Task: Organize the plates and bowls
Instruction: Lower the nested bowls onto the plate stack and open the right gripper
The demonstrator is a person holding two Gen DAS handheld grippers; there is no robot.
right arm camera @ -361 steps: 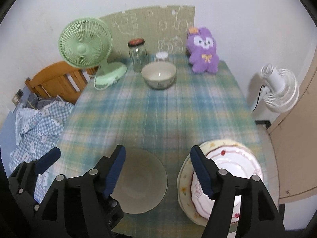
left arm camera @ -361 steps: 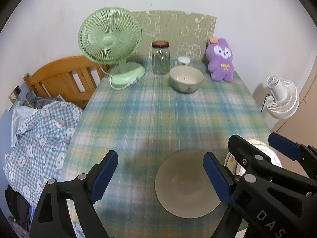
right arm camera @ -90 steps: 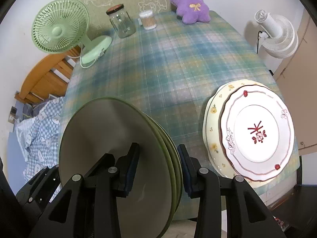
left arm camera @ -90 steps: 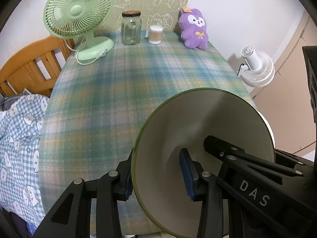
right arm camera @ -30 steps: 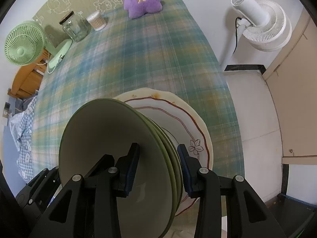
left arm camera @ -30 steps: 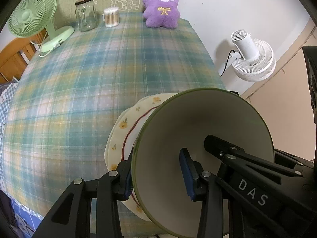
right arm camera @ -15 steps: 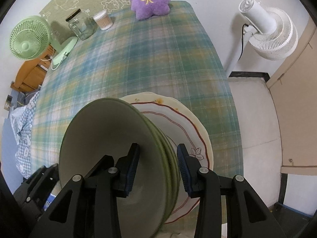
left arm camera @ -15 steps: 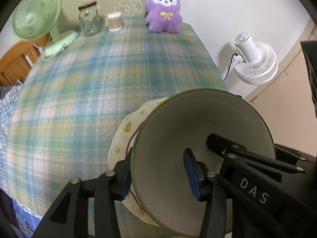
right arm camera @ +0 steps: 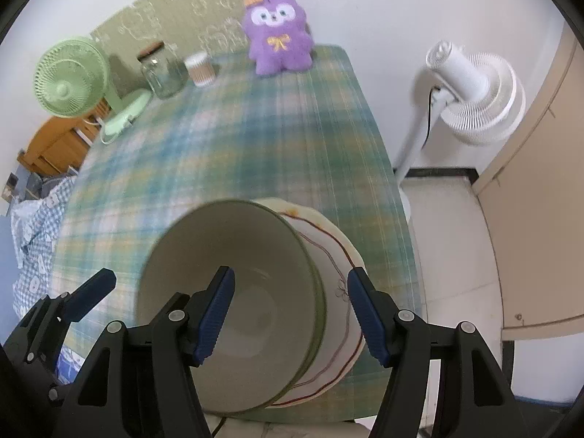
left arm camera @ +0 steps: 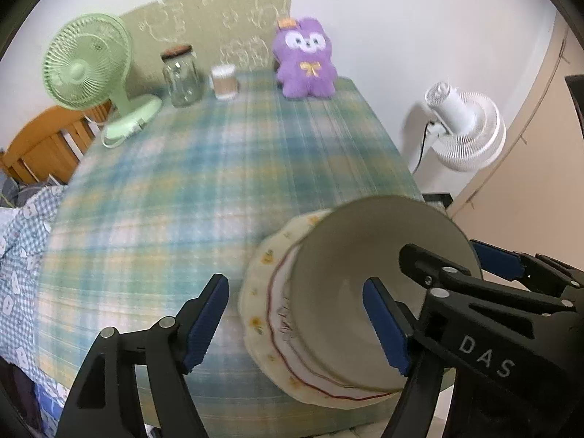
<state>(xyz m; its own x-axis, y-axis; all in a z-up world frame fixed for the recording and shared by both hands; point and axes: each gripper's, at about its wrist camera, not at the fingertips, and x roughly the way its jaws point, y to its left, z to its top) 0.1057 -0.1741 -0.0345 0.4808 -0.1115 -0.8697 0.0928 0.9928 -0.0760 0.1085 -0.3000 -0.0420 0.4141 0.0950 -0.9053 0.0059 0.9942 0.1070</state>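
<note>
Now the nested bowls [right arm camera: 233, 292] sit on the plates [right arm camera: 339, 266] at the table's near right corner, between both grippers, left gripper [left arm camera: 295, 317] and right gripper [right arm camera: 290, 314], whose jaws have just been opening and grip nothing.

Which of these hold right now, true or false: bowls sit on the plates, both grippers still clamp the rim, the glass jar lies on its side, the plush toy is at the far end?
1. The stacked bowls rest on the plates. True.
2. The left gripper and right gripper clamp the bowl rim. False: both jaws have just been opening and stand clear of it.
3. The glass jar lies on its side. False: it stands upright.
4. The purple plush toy sits at the table's far end. True.
</note>
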